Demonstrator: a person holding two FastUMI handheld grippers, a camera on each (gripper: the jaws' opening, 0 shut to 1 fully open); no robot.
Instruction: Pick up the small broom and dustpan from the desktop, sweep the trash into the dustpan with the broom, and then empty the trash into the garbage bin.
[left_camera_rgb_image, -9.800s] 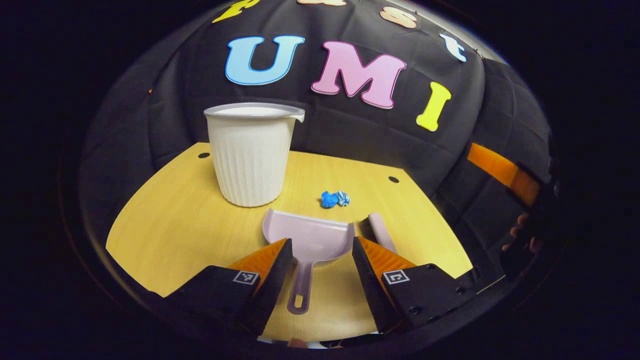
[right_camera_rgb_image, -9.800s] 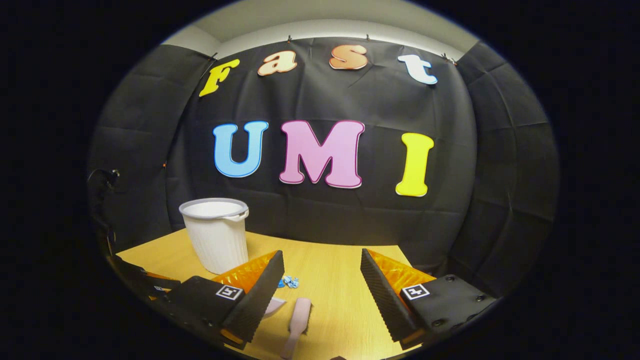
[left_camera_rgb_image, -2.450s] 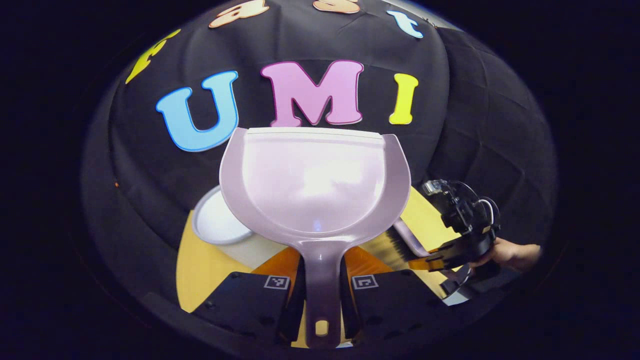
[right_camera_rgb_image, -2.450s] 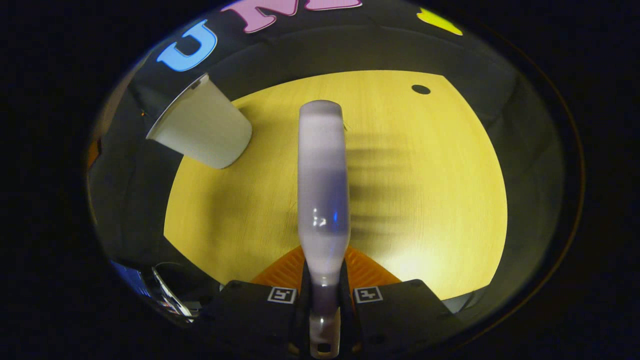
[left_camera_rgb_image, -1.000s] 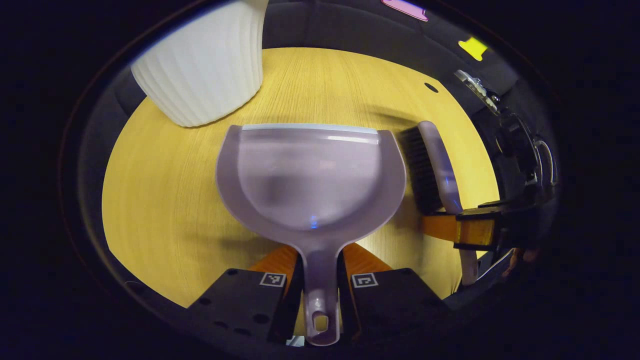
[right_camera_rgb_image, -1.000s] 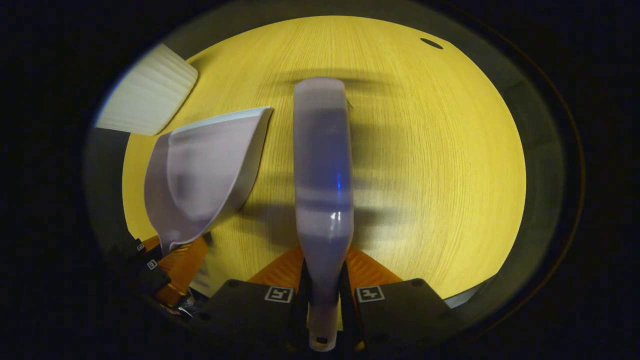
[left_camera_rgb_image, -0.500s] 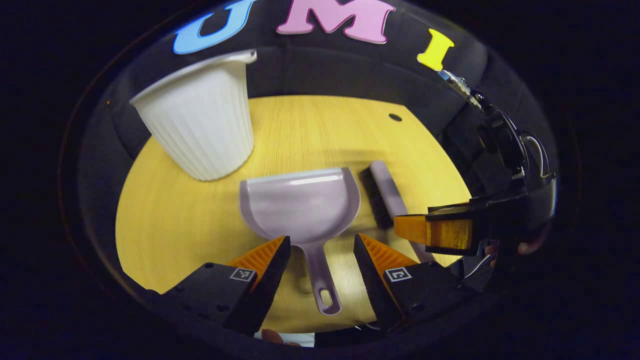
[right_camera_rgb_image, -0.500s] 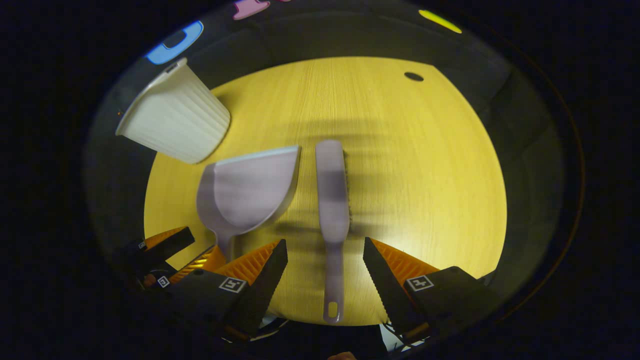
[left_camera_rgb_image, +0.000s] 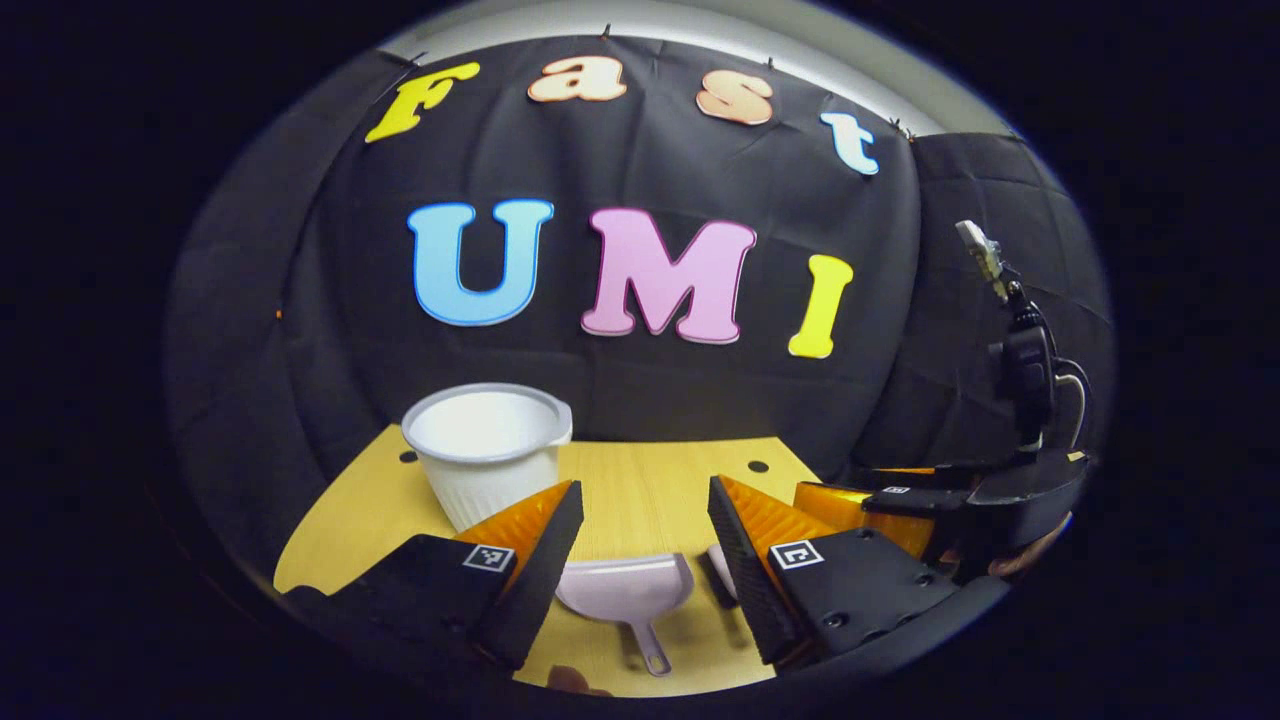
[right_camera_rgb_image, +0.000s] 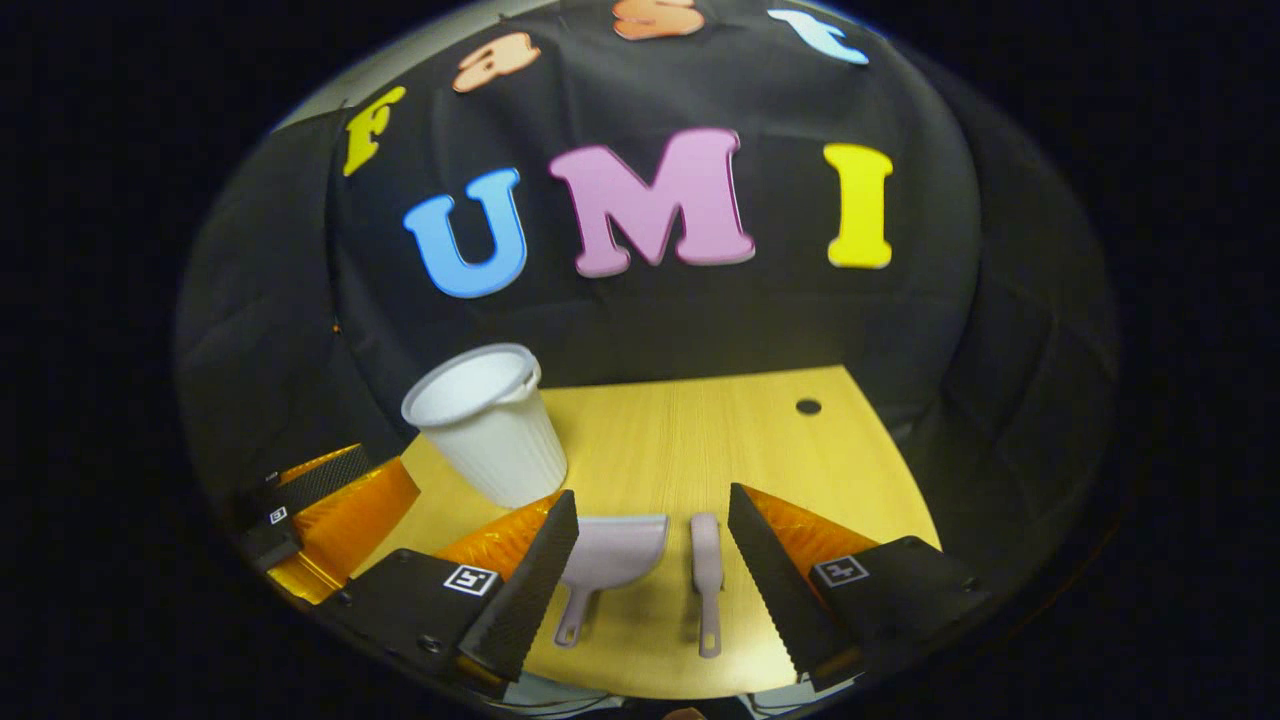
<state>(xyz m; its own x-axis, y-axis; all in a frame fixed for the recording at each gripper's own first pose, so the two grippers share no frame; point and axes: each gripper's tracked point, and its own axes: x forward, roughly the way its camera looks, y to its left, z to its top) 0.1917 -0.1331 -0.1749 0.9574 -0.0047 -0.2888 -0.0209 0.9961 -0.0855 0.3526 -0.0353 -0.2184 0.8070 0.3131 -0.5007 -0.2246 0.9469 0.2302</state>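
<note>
The pale lilac dustpan (left_camera_rgb_image: 625, 598) lies flat on the yellow table (left_camera_rgb_image: 640, 478), handle toward me, below my open left gripper (left_camera_rgb_image: 642, 500), which is raised and apart from it. The matching small broom (right_camera_rgb_image: 706, 566) lies just right of the dustpan (right_camera_rgb_image: 615, 553), handle toward me, under my open right gripper (right_camera_rgb_image: 652, 500), which holds nothing. A sliver of the broom (left_camera_rgb_image: 718, 563) peeks out beside my left gripper's right finger. The white ribbed garbage bin (left_camera_rgb_image: 487, 455) stands upright at the back left of the table.
The right gripper (left_camera_rgb_image: 885, 497) hovers at the table's right edge, held by a hand (left_camera_rgb_image: 1030, 553). The left gripper (right_camera_rgb_image: 325, 495) sits off the table's left edge. The bin (right_camera_rgb_image: 487, 425) stands left of the tools. Bare tabletop (right_camera_rgb_image: 720, 440) lies behind them.
Both grippers let go of the dustpan and broom, which now lie side by side on the table. The grippers have opened, pulled back and tilted up toward the wall.
</note>
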